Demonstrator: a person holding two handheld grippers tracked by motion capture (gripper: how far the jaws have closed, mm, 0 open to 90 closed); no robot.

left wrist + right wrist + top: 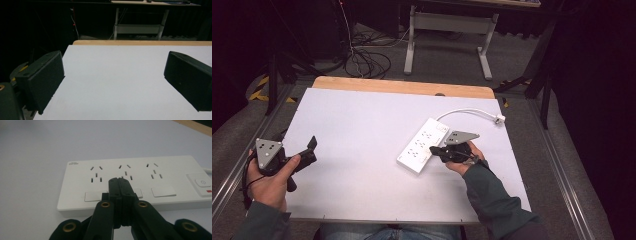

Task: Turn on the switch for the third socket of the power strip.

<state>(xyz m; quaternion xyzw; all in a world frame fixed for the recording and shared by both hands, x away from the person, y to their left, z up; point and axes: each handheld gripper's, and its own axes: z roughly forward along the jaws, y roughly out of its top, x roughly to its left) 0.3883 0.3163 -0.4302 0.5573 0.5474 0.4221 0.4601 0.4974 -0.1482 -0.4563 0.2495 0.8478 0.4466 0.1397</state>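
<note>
One flat white plastic power strip (130, 182), matte table (362, 150)

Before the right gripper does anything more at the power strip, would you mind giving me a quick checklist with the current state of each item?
1. Right gripper jaws shut, nothing between them: ok.
2. Its tips are over the power strip, near the middle socket group: ok; whether they touch it, cannot tell.
3. Power strip lies flat on the table, sockets up: ok.
4. Its cable's plug lies loose on the table, unplugged: ok.
5. Left gripper open and away from the strip, at the table's left: ok.
6. Power switch state: cannot tell.
</note>
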